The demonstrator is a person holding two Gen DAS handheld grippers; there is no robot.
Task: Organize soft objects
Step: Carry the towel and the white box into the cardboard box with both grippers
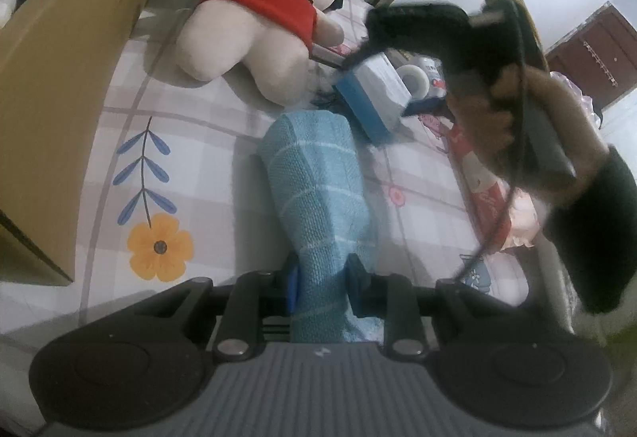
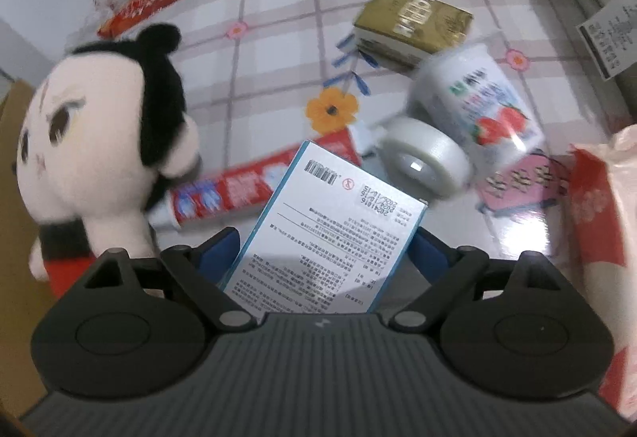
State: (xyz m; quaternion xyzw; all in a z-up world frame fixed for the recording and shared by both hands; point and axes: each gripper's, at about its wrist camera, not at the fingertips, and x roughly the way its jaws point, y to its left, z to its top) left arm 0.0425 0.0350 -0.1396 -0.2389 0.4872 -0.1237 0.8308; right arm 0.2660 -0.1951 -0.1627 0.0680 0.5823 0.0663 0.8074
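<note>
Left wrist view, left to right: cardboard box (image 1: 79, 51) at the left edge, on a checked bedsheet (image 1: 191, 142) with a flower print. Plush doll (image 1: 262, 15), cream with red top, lies on the sheet beside the box. Blue towel (image 1: 318, 190), rolled, runs out from the left gripper (image 1: 320, 278), whose jaws are nearly closed and pinch its near end; the far end rests on the sheet near the doll. Right of the towel: blue-and-white box (image 1: 378, 90), then tape roll (image 1: 414, 79). Far right, a hand (image 1: 529, 118) with a dark sleeve holds the other gripper over the blue-and-white box.

Right wrist view, left to right: plush doll (image 2: 99, 142) at left, head up, touching a red toothpaste tube (image 2: 254, 186) lying flat. Blue-and-white box (image 2: 330, 234) sits between the wide-spread jaws of the right gripper (image 2: 326, 250); cannot tell if the pads press it. Past it: tape roll (image 2: 426, 162), white cup (image 2: 477, 102) on its side, gold box (image 2: 414, 23) farther back, pink-and-red tissue pack (image 2: 609, 238) at the right edge.
</note>
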